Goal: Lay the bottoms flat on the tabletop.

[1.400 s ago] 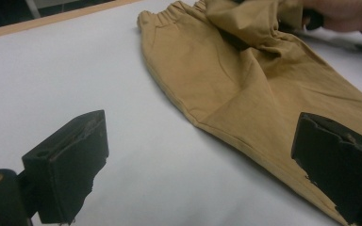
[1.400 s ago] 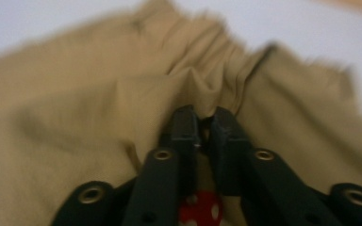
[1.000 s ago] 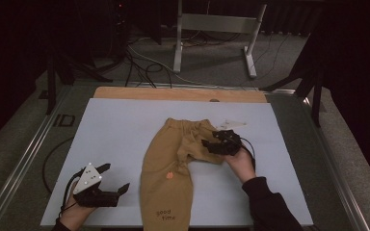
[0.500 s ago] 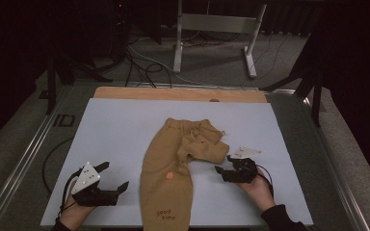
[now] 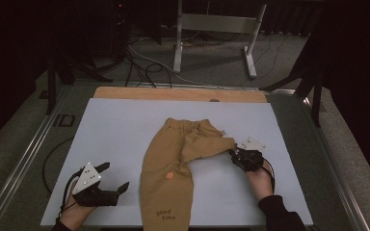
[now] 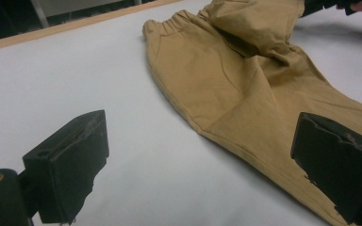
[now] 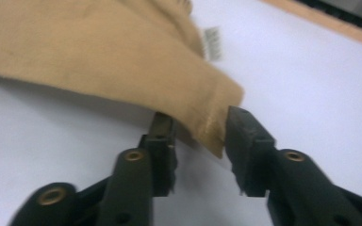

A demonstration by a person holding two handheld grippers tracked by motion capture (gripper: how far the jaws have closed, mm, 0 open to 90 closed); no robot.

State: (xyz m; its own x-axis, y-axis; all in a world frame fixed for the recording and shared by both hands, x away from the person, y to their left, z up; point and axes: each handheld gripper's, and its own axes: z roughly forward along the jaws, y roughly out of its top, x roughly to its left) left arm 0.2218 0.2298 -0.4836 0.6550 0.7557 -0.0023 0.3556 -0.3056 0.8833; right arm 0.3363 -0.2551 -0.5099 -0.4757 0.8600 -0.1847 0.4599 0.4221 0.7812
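Tan trousers point(image 5: 168, 168) lie on the white mat point(image 5: 115, 125), waistband at the far end and "good time" printed near the front hem. One leg runs out to the right, and its cuff point(image 5: 224, 144) sits between the jaws of my right gripper point(image 5: 234, 153). In the right gripper view the jaws stand close on either side of the cuff point(image 7: 207, 117), so the right gripper point(image 7: 198, 132) is shut on it. At the front left my left gripper point(image 5: 114, 175) rests wide open and holds nothing. Its jaws frame the trousers point(image 6: 245, 84) in the left gripper view, left gripper point(image 6: 202, 165).
A wooden strip point(image 5: 178, 94) borders the mat's far edge. Beyond it stand a metal frame point(image 5: 212, 29) and floor cables point(image 5: 144, 67). A rail point(image 5: 29, 159) runs along the table's left side. A small white label point(image 7: 212, 37) shows at the waistband.
My right gripper left the folded leg on top of the trousers and moved right and toward me. The leg now lies stretched out to the right. The left gripper stayed put.
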